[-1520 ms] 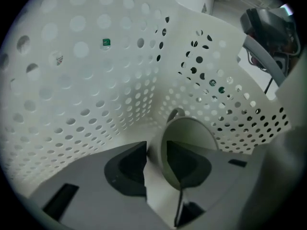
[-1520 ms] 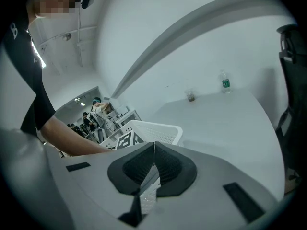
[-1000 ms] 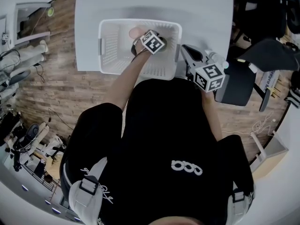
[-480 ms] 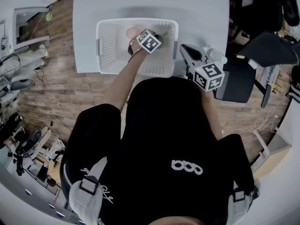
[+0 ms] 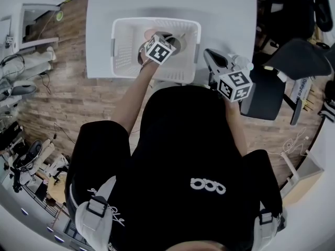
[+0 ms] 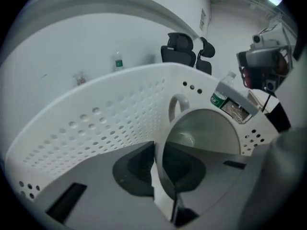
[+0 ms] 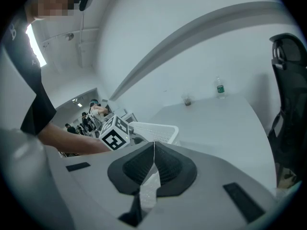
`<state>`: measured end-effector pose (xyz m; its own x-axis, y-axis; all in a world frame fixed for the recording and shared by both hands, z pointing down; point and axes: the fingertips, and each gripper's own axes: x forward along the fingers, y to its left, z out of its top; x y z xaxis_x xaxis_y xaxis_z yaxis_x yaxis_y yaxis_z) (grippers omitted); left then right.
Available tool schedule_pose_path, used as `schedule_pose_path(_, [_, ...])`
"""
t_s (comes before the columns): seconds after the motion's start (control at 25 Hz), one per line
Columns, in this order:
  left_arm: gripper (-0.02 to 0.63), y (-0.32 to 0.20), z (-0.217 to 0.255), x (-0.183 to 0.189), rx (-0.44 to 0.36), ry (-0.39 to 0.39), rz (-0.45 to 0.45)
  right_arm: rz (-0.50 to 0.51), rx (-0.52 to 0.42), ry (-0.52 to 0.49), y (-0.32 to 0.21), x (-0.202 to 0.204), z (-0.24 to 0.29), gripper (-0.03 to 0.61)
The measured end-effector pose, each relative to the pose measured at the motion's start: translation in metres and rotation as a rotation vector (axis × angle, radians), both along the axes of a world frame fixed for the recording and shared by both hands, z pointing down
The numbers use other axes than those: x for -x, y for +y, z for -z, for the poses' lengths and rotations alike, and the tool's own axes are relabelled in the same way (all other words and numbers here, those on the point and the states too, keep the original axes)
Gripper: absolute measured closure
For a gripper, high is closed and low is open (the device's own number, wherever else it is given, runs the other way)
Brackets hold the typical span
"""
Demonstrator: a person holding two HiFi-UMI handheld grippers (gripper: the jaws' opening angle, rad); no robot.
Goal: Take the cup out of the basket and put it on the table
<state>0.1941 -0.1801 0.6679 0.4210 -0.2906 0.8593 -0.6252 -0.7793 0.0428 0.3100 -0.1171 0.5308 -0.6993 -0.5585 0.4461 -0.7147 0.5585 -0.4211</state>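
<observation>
Basket walls ring cup; top open; table free beyond.

In the left gripper view, the jaws of the left gripper hide the lower wall of the cup, and the grey gripper body cuts off its right side. A bottle stands half hidden behind the rim of the basket. In the head view, the marker cube and the hand cover these jaws and most of the cup. In the right gripper view, one small thing on the table is too small to tell. The far people are also too small to make out. The right edge of the picture cuts the chair.
</observation>
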Motion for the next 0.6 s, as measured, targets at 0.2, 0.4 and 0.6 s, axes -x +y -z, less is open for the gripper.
schedule_pose_path(0.2, [0.571, 0.003, 0.060, 0.014, -0.102, 0.085, 0.098, 0.017, -0.037, -0.003, 0.007, 0.003, 0.012, 0.555])
schedule_pose_path(0.4, [0.571, 0.015, 0.116, 0.025, -0.218, 0.166, 0.181, 0.029, -0.079, -0.007, 0.020, 0.003, 0.025, 0.555])
schedule_pose_path(0.6, [0.571, 0.039, 0.162, 0.035, -0.296, 0.266, 0.258, 0.027, -0.118, -0.013, 0.036, 0.003, 0.041, 0.555])
